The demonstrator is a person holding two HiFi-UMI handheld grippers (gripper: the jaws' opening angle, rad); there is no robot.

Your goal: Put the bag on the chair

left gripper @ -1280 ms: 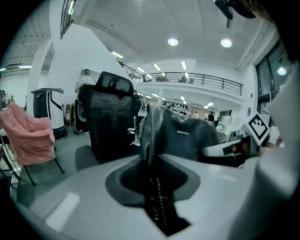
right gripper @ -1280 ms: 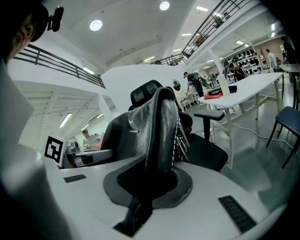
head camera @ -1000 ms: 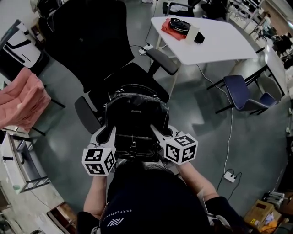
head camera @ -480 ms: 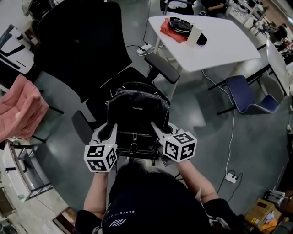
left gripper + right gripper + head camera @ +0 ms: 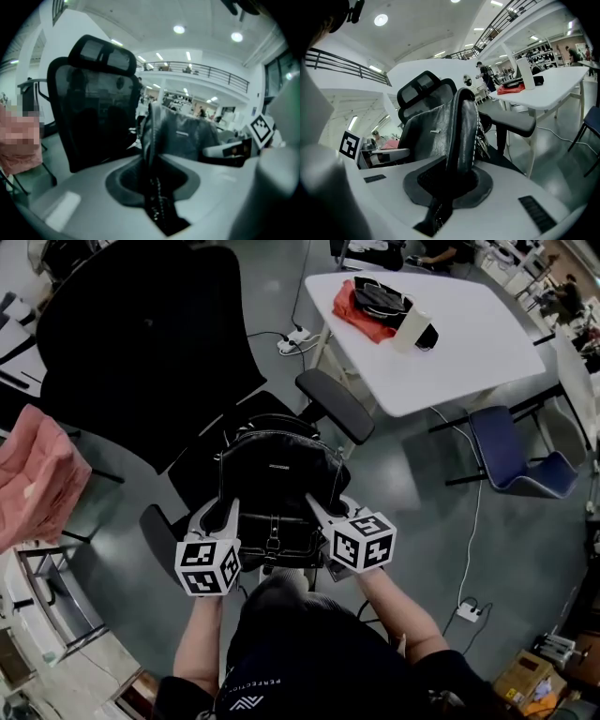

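A black leather bag [image 5: 278,486] hangs upright between my two grippers, just over the front of the seat of a black office chair [image 5: 141,343]. My left gripper [image 5: 225,510] is shut on the bag's left side edge [image 5: 151,154]; the zipper seam runs down between its jaws. My right gripper [image 5: 314,507] is shut on the bag's right side edge [image 5: 461,136]. In the right gripper view the chair's headrest [image 5: 423,89] rises behind the bag. Whether the bag's bottom touches the seat is hidden.
The chair's right armrest [image 5: 335,405] sticks out beside the bag, its left armrest [image 5: 161,532] below left. A white table [image 5: 441,324] with a red cloth and a dark bag stands at the back right. A blue chair [image 5: 511,451] is right, a pink cloth [image 5: 37,474] left.
The bag and both grippers have moved a little forward and up toward the chair seat; the grips have not changed.
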